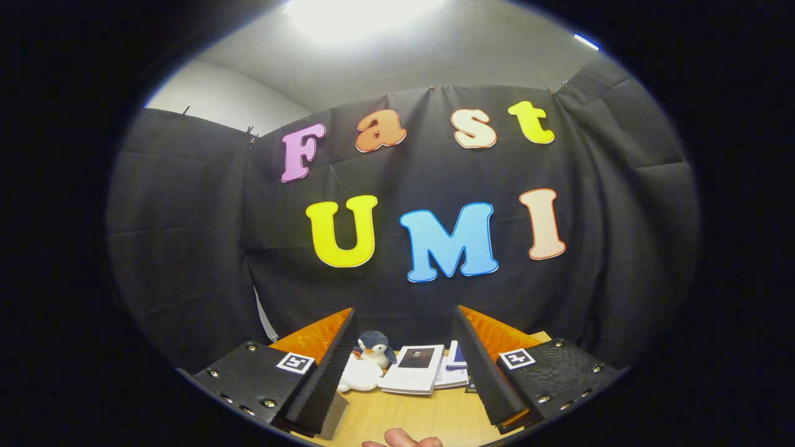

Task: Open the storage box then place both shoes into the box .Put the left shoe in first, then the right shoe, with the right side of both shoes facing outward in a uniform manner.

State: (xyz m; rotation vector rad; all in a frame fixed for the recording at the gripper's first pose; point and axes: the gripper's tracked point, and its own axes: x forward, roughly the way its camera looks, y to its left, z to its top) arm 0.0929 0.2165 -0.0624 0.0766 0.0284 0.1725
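Gripper (404, 366) is held spread wide, nothing between the fingers, aimed high at the booth wall. Beyond them: plush penguin (374, 347) and booklets (415, 369) on the table (397, 410). Storage box and shoes unlocated; view should be tilted down first.

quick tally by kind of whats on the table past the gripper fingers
Seen between the open gripper fingers, which hold nothing:
penguin plush toy: 1
white rounded object beside the penguin, kind unclear: 1
booklets or books: 2, one with a portrait cover, one partly hidden behind it
Total: 4
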